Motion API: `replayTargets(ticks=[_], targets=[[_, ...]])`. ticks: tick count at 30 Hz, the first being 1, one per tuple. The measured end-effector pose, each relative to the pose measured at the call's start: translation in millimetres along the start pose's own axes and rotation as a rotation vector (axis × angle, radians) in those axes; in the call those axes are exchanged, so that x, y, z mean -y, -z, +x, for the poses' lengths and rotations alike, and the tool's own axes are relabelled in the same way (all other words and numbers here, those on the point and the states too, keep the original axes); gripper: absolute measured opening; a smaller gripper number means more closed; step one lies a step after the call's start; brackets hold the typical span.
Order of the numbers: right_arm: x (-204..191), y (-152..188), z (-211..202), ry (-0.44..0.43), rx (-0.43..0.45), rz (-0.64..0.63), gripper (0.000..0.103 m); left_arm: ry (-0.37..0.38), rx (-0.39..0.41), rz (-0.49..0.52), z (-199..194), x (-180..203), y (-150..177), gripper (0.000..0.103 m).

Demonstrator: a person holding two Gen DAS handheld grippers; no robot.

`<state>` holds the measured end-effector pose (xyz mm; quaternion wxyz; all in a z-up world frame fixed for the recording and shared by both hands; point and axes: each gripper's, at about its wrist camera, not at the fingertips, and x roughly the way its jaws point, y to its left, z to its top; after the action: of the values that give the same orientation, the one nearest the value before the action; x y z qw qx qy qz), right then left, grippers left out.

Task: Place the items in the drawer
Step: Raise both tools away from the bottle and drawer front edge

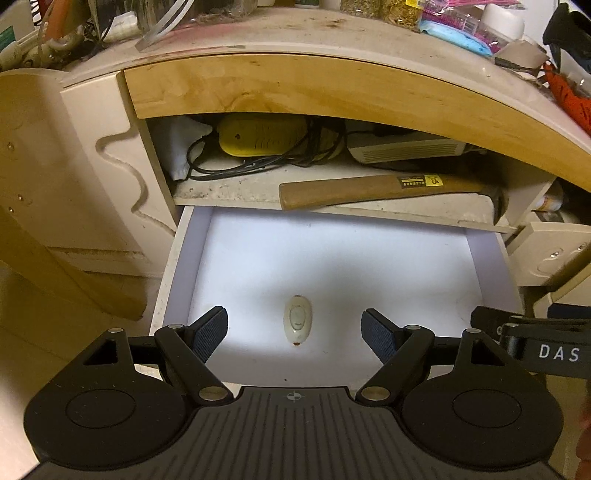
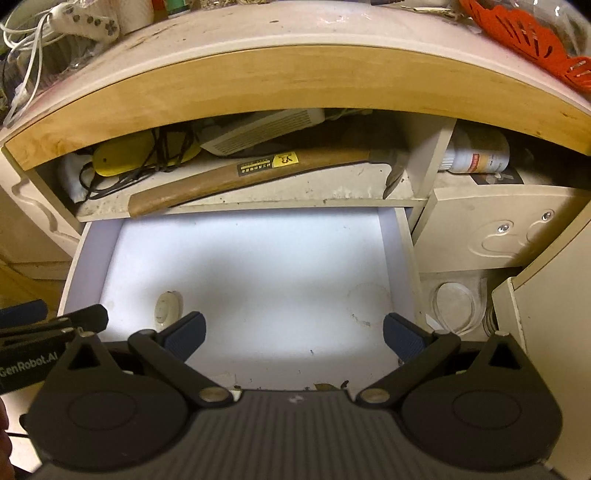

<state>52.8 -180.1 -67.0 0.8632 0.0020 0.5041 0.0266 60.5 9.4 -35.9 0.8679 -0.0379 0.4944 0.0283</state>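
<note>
A small white oval remote point(image 1: 297, 320) lies flat on the white floor of the pulled-out drawer point(image 1: 192, 251), directly ahead of the left gripper point(image 1: 294, 334) and centred in the gap between its two spread fingers, touching neither pad. That claw is released, its fingers wide apart with nothing between them. Seen from the right wrist, the same remote point(image 2: 167, 308) sits just ahead and to the left of the right gripper point(image 2: 294, 334), partly hidden behind the tip of its left finger. The right gripper is also released, fingers splayed wide over the bare drawer floor point(image 2: 258, 280), holding nothing. The two claws hang side by side above the near end of the drawer; part of the right one shows at the right edge of the left wrist view.

Beyond both claws, above the far end of the drawer, an open shelf point(image 1: 229, 190) carries a wooden-handled hammer point(image 1: 369, 190) lying across its front edge. Farther back on the shelf rest a yellow device point(image 1: 258, 138) wrapped in black cable and a pale vented box point(image 1: 406, 147). A wooden board point(image 1: 295, 88) arches over the shelf, and the cluttered top surface point(image 1: 332, 33) lies farthest away.
</note>
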Motion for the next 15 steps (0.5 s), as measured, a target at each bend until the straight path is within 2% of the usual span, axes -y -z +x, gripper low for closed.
replayTargets(ticks=[8, 15], targets=[[-2, 7, 2, -0.008, -0.025, -0.011, 0.102, 0.027, -0.095, -0.021, 13, -1, 5, 0.08], [-2, 18, 17, -0.017, -0.116, -0.011, 0.102, 0.01, -0.192, -0.057, 31, -5, 16, 0.08]])
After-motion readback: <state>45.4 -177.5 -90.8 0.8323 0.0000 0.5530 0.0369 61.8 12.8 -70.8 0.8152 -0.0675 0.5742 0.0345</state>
